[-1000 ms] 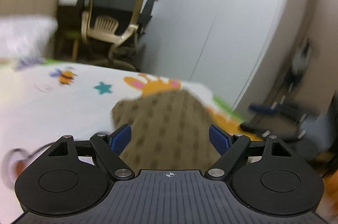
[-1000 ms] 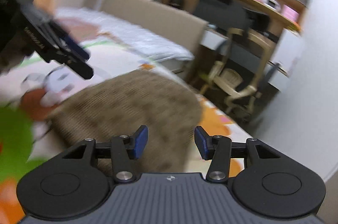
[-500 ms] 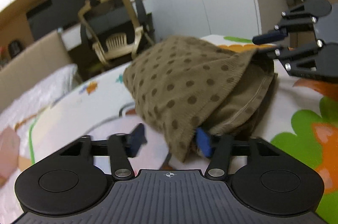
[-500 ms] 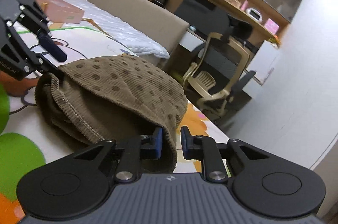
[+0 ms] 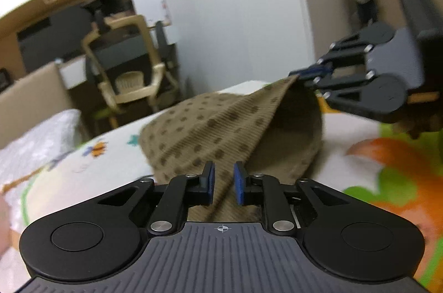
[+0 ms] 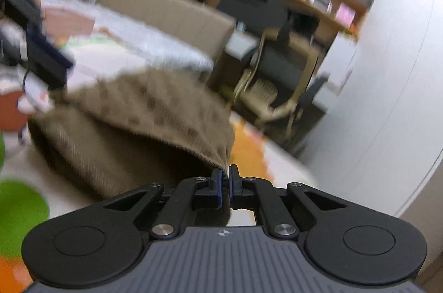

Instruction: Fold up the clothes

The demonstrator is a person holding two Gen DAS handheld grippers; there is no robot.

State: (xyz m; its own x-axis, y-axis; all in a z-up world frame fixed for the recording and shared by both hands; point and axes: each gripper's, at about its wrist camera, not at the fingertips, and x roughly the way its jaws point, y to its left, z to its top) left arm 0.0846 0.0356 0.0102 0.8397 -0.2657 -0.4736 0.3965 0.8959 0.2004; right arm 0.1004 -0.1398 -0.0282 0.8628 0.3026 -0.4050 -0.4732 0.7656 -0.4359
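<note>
A brown corduroy garment (image 5: pixel 210 124) with darker dots lies on a cartoon-print mat (image 5: pixel 360 143). My left gripper (image 5: pixel 223 186) has its jaws closing, with a ridge of the garment's near edge between the blue pads. My right gripper (image 6: pixel 224 182) is shut on another corner of that edge (image 6: pixel 221 160). In the left wrist view the right gripper (image 5: pixel 301 74) pinches the raised corner at the upper right. The edge is lifted between the two grippers, so the garment (image 6: pixel 144 110) gapes like a pocket. The left gripper (image 6: pixel 59 63) shows blurred at the left of the right wrist view.
A beige desk chair (image 5: pixel 133 71) stands past the mat's far edge beside a dark desk. White bedding (image 5: pixel 33 138) lies to the left. A white wardrobe (image 5: pixel 235 16) closes off the back. Green and orange mat print (image 6: pixel 19 204) spreads in front of the garment.
Both grippers went from open to closed on the garment's edge. The left gripper swung round to the garment's other end. The held edge has risen off the mat between them.
</note>
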